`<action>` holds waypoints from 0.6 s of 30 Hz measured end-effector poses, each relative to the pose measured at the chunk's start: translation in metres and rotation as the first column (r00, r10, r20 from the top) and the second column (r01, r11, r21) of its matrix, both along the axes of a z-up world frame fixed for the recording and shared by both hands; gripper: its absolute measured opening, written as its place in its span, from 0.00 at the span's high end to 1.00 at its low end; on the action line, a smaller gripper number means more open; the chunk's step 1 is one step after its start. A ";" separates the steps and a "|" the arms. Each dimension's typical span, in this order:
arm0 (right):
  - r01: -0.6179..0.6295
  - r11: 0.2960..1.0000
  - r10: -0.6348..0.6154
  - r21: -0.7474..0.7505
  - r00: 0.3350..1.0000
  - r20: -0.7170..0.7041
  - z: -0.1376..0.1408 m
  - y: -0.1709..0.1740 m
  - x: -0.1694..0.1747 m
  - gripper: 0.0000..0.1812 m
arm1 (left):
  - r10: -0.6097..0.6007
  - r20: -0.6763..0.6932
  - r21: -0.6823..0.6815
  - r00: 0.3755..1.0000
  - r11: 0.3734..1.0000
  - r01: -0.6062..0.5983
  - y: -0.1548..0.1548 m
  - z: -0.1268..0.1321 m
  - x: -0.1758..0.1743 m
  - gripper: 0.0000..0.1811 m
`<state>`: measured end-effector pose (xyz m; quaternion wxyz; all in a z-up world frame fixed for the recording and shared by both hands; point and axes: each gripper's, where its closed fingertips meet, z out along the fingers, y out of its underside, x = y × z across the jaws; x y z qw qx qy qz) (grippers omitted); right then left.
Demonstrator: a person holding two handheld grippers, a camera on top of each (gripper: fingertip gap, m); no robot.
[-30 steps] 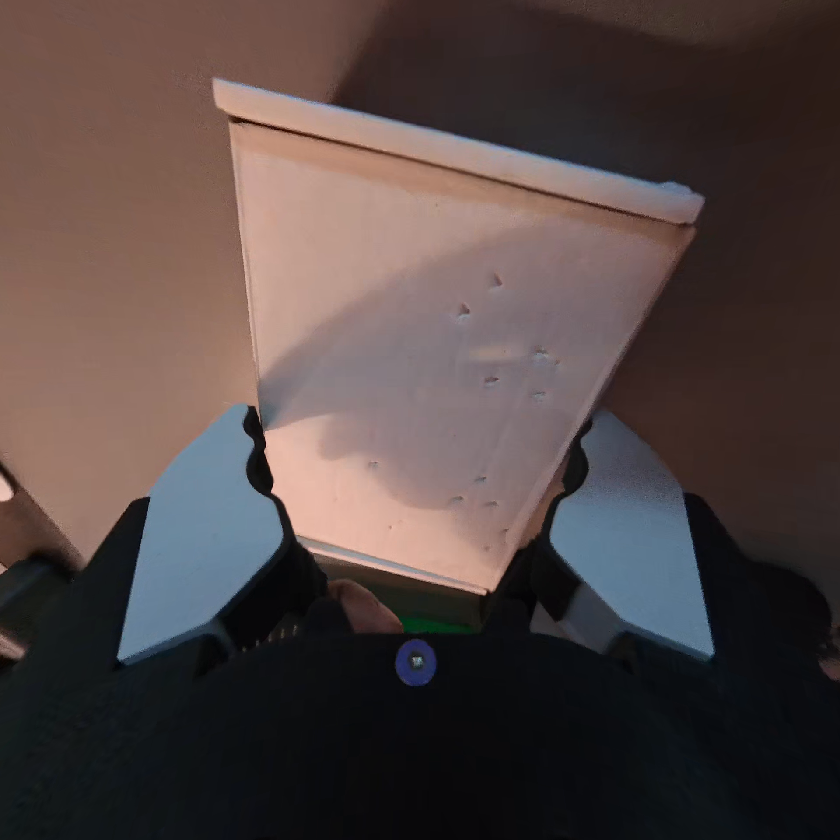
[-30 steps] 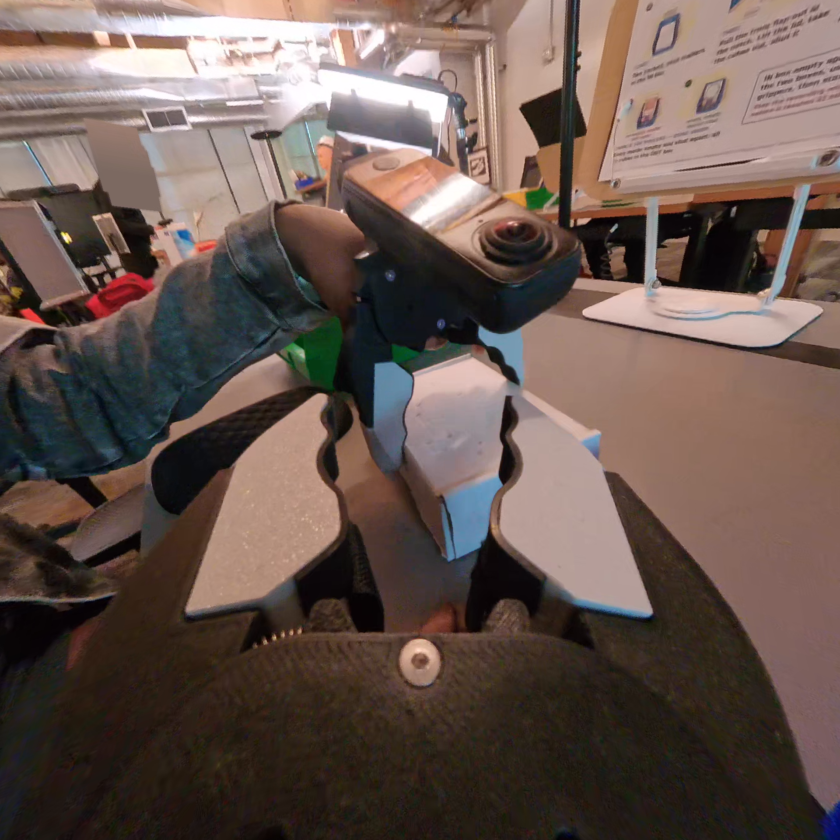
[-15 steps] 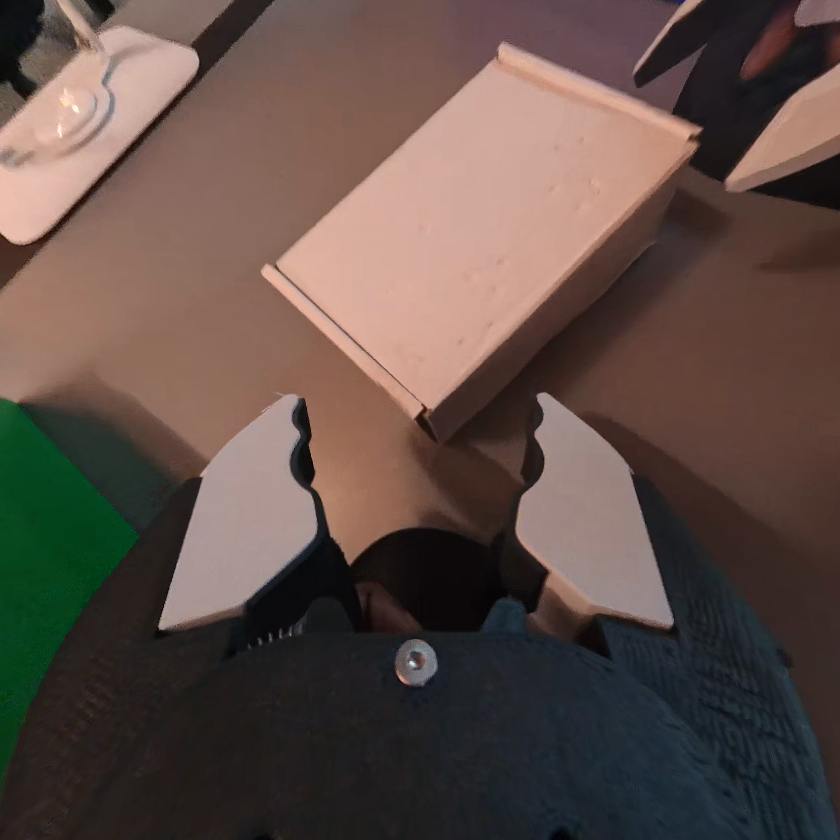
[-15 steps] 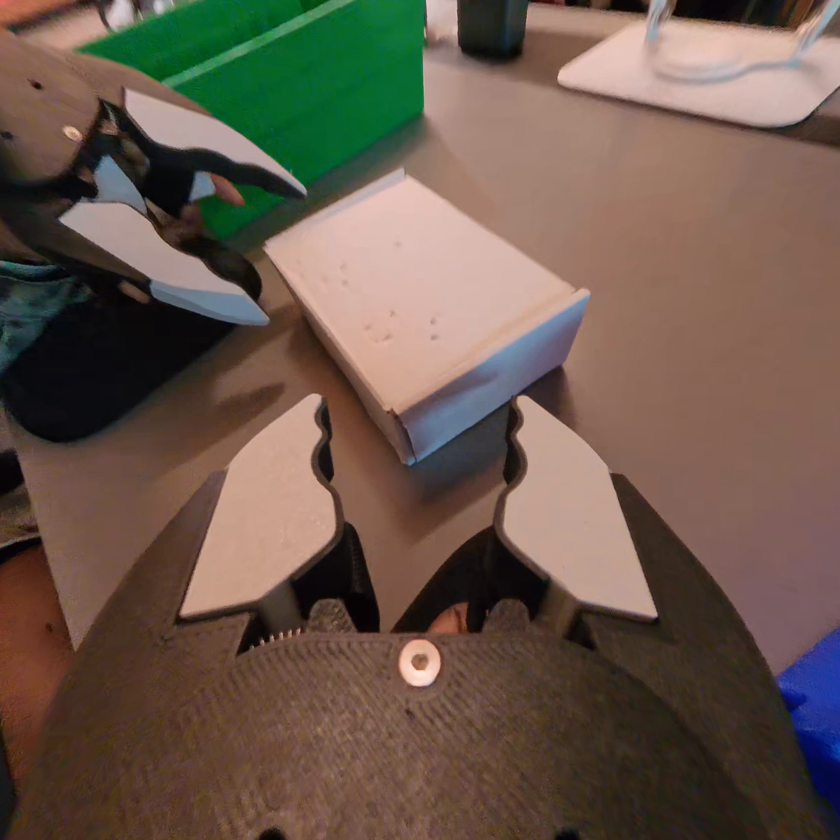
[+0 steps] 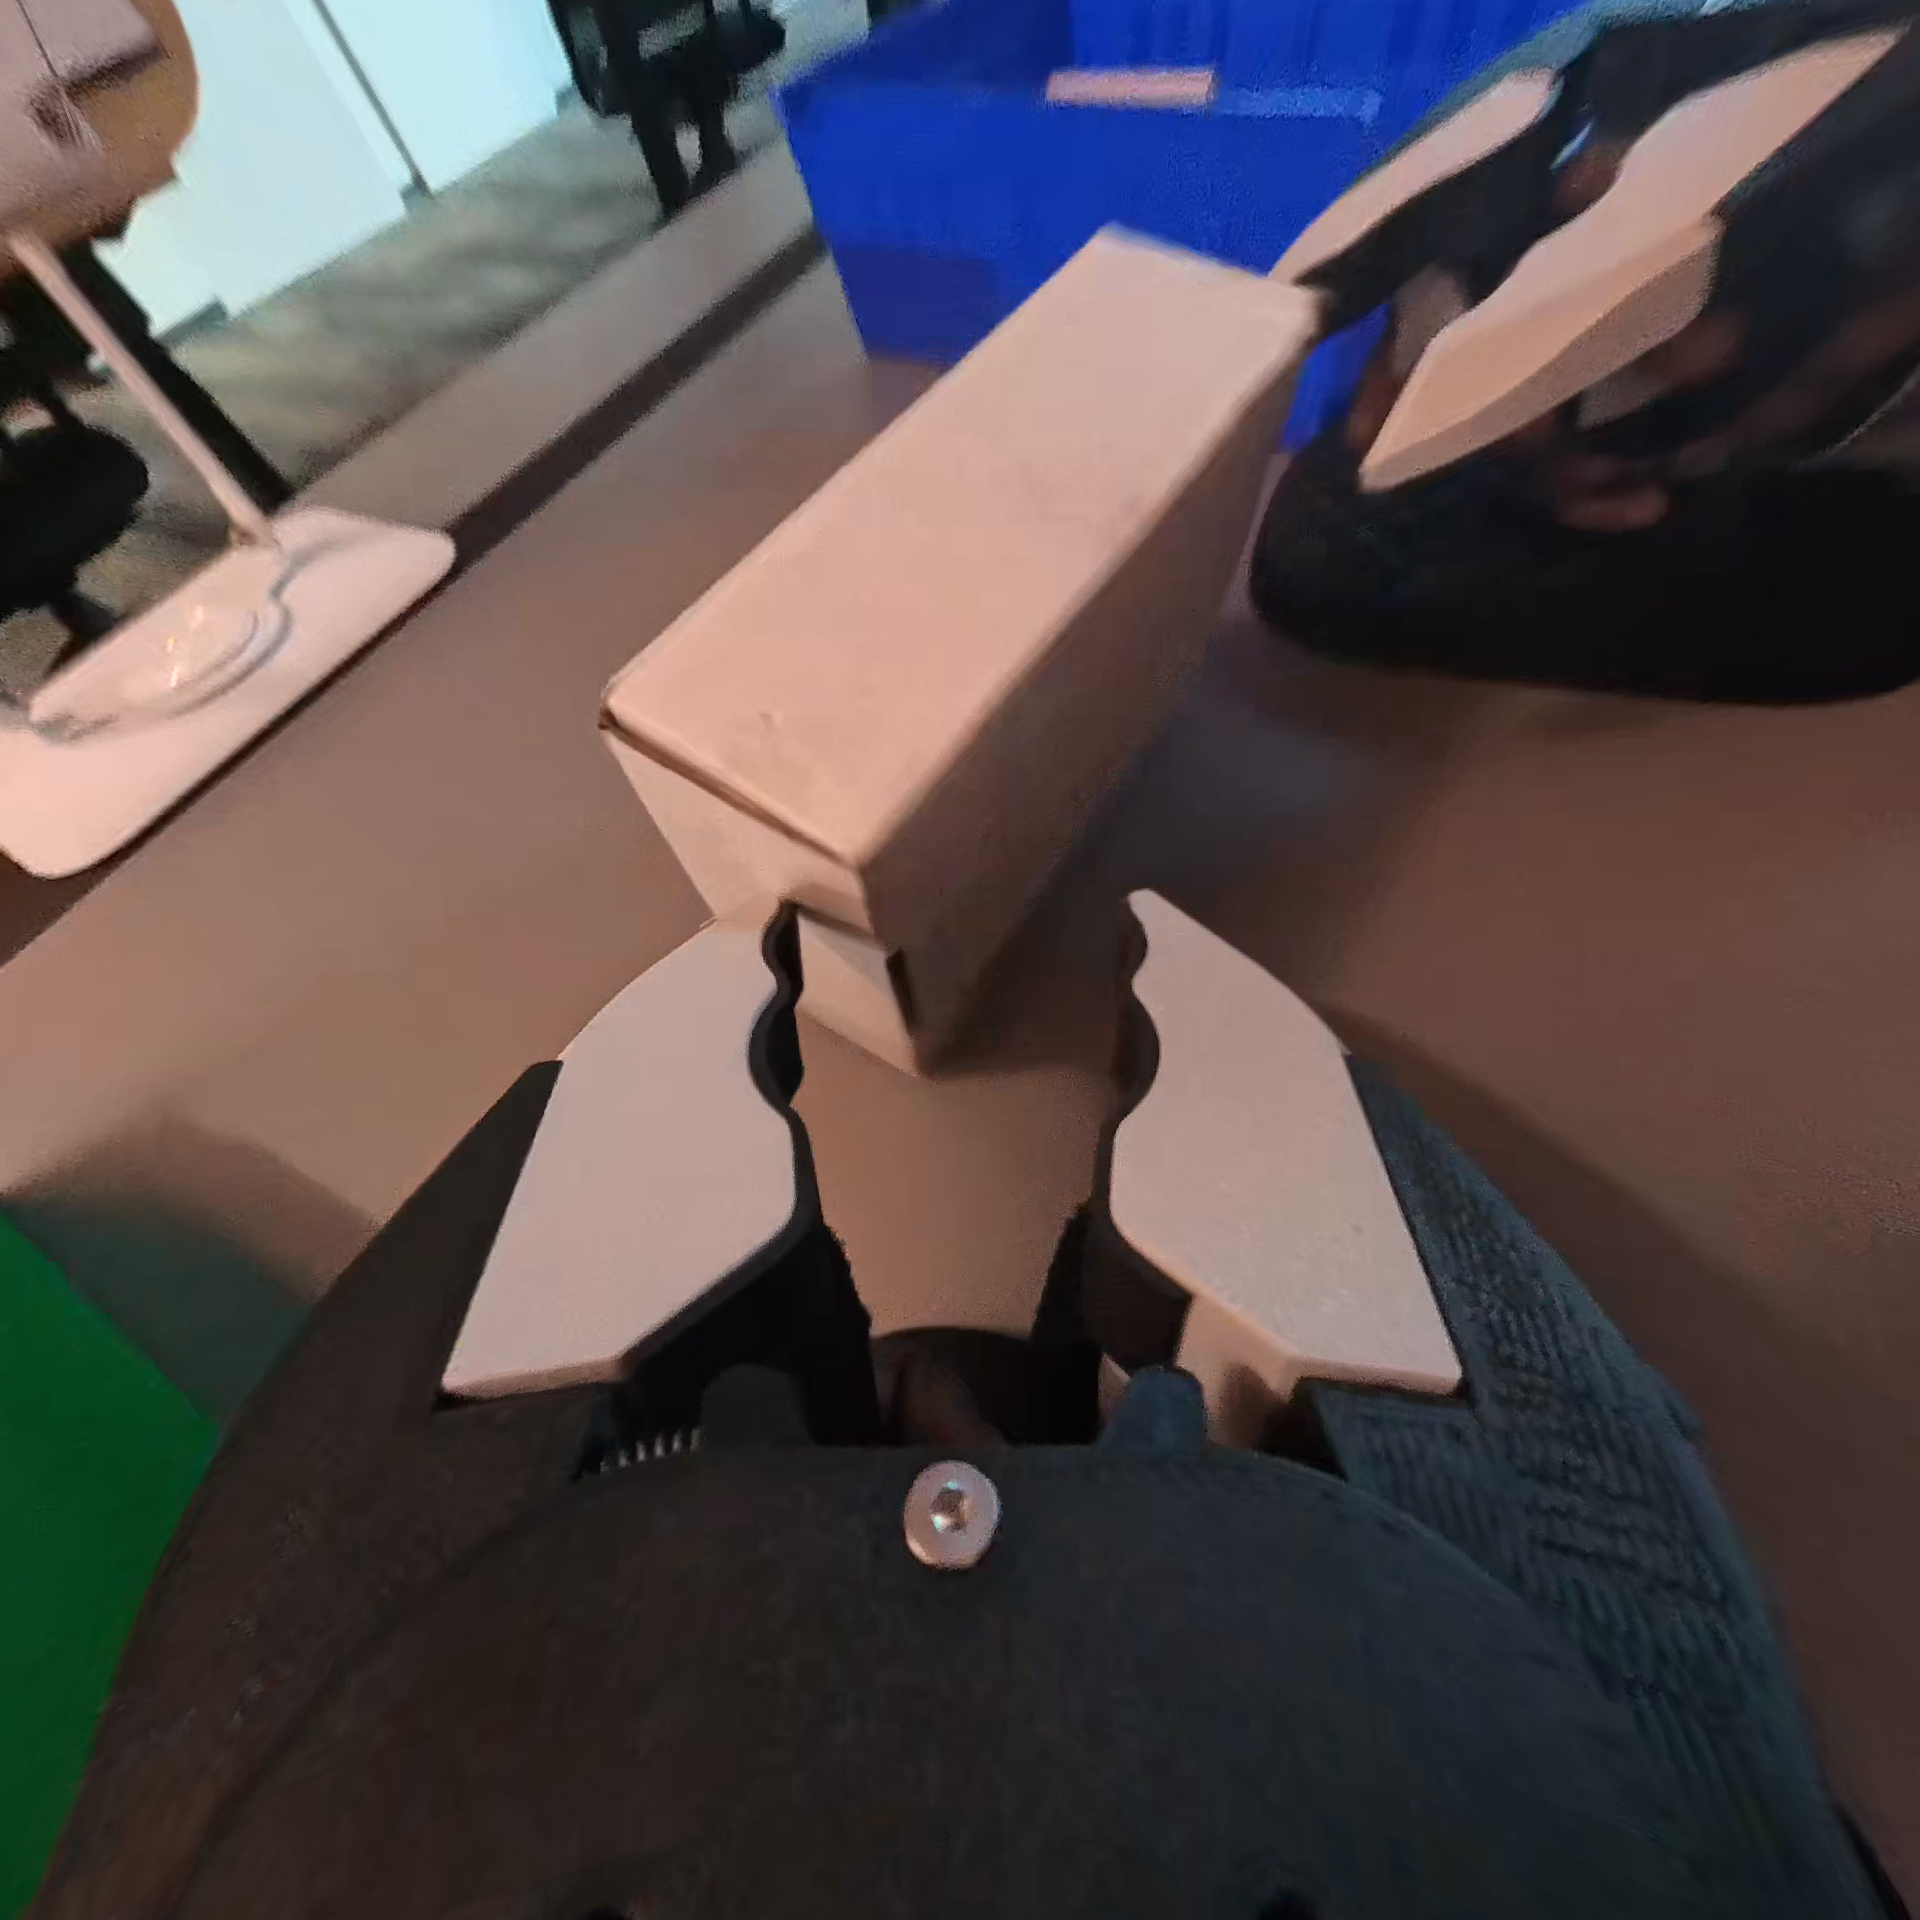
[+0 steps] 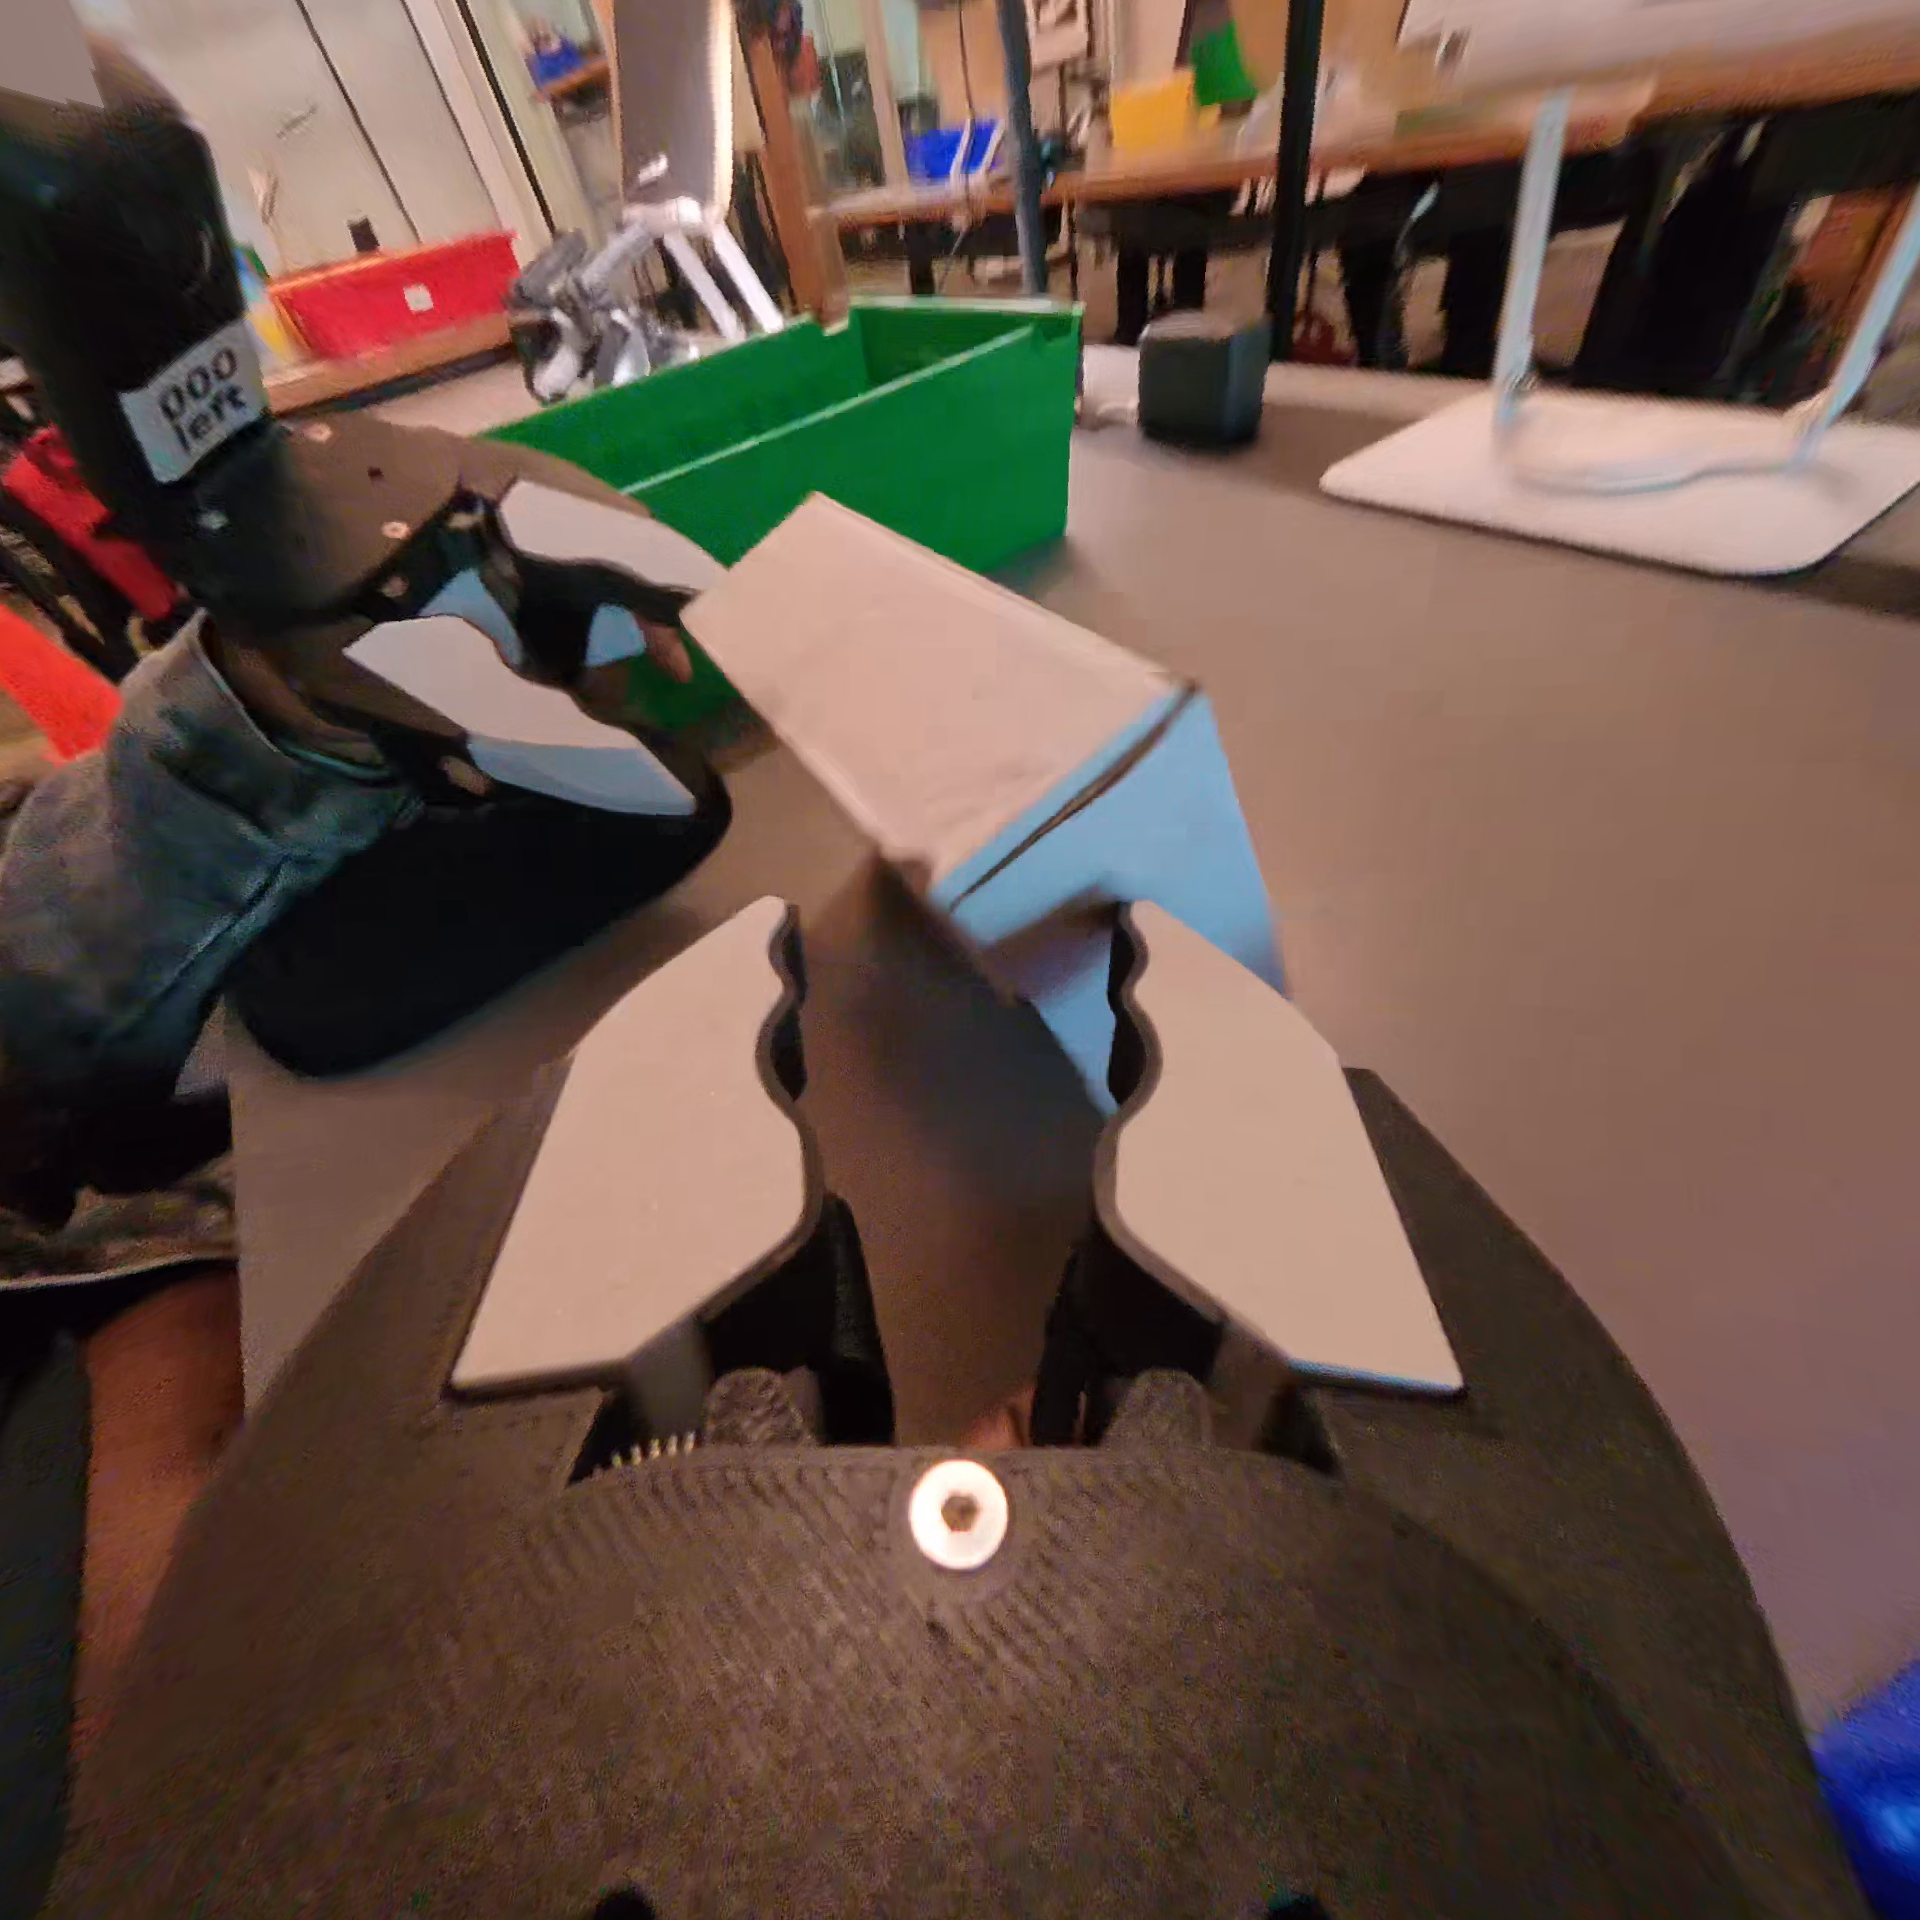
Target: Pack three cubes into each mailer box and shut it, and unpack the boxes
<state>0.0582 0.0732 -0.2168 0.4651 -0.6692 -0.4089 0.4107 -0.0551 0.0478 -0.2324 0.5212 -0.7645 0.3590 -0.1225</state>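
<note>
A closed white mailer box (image 5: 966, 613) is tilted on the grey counter (image 5: 312, 935), held up at its two ends between the grippers. In the left wrist view, the left gripper (image 5: 951, 997) has its fingers (image 5: 644, 1174) apart, with the near corner of the box sitting between the tips; the left finger's wavy edge touches the box's end panel, while the right finger stands just beside the corner, and whether it presses the cardboard cannot be told. At the far end of the box, the right gripper (image 5: 1455, 312) shows with its fingers spread and a tip at the box's upper edge.

In the right wrist view, the box (image 6: 935, 717) slopes upward away from the camera, with a dark seam running along its near end. The right gripper (image 6: 951, 997) has its fingers (image 6: 1247, 1184) parted around the low near corner; the right finger overlaps the pale end face, and the left one stands clear of it. The left gripper (image 6: 623, 665) meets the raised far end, held by a person in a denim sleeve (image 6: 156, 852).

A green bin (image 6: 862, 436) stands on the counter behind the box, and a white stand base (image 6: 1621, 488) lies well apart to the right. A blue bin (image 5: 987, 177) sits beyond the box in the left wrist view.
</note>
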 end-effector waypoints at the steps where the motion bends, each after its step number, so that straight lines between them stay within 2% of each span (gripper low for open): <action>1: 0.018 1.000 -0.018 0.024 1.000 0.003 0.001 0.002 0.001 0.68 | -0.012 0.026 0.008 1.000 1.000 0.012 -0.002 0.004 0.002 0.69; 3: 0.047 0.998 -0.049 0.035 0.996 0.070 -0.009 0.006 0.001 0.66 | -0.021 0.023 0.003 1.000 1.000 0.021 -0.003 0.003 0.003 0.71; 7: 0.062 0.997 -0.066 0.047 0.994 0.086 -0.010 0.007 0.002 0.68 | -0.041 0.009 0.006 0.999 0.999 0.041 -0.006 0.000 0.003 0.76; 14: 0.086 0.996 -0.087 0.018 0.993 0.081 -0.010 0.012 0.007 0.67 | -0.179 0.077 -0.044 0.981 0.982 0.182 -0.025 0.002 0.015 0.77; 16: 0.084 0.996 -0.085 0.021 0.992 0.093 -0.011 0.013 0.009 0.70 | -0.185 0.085 -0.047 0.979 0.981 0.190 -0.026 0.002 0.015 0.76; 17: 0.081 0.996 -0.083 0.020 0.992 0.100 -0.011 0.013 0.011 0.72 | -0.173 0.094 -0.049 0.981 0.983 0.178 -0.024 0.002 0.014 0.76; 18: 0.076 0.997 -0.077 0.014 0.992 0.097 -0.011 0.013 0.011 0.74 | -0.140 0.103 -0.049 0.985 0.988 0.146 -0.019 0.003 0.011 0.67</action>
